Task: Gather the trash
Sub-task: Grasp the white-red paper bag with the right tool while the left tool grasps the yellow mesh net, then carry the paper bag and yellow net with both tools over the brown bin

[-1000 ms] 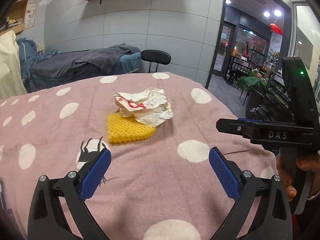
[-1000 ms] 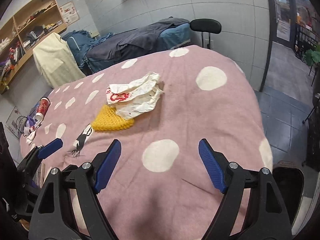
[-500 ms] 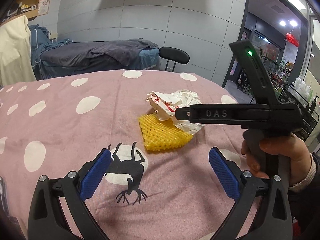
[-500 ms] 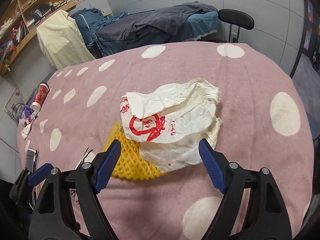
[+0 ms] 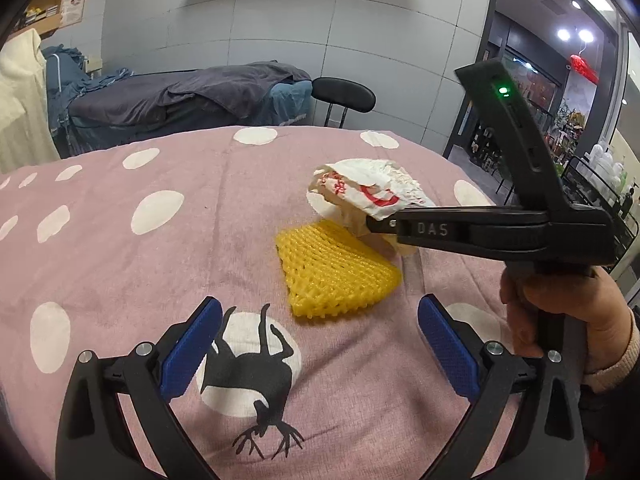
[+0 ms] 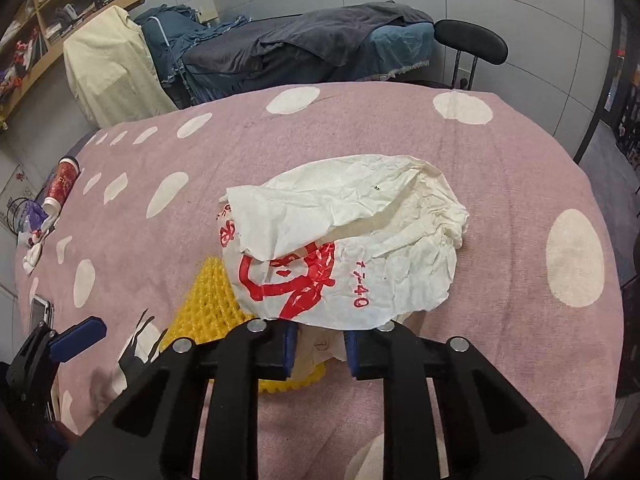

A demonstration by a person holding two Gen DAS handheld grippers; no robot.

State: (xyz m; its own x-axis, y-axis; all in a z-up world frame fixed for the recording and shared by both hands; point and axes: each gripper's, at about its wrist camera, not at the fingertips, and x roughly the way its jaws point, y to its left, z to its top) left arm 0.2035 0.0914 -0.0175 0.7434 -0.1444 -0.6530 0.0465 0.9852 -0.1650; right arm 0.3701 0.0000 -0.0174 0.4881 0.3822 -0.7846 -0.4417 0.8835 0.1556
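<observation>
Two bits of trash on the pink spotted blanket (image 5: 120, 264): one yellow foam net (image 5: 334, 270), and just behind it one crumpled white wrapper (image 6: 340, 240) overlapping its far edge. Right gripper (image 6: 320, 346), angled downward, is closing on the wrapper's near edge. Left gripper (image 5: 320, 354) hangs spread wide just short of the net, nothing in it.

I count one crumpled white paper wrapper with red print (image 6: 344, 240) on the pink polka-dot tablecloth (image 6: 500, 168), one yellow foam net sleeve (image 5: 334, 272) just beside it, one red cup (image 6: 60, 184) and one phone (image 6: 40, 310) near the cloth's left edge.
</observation>
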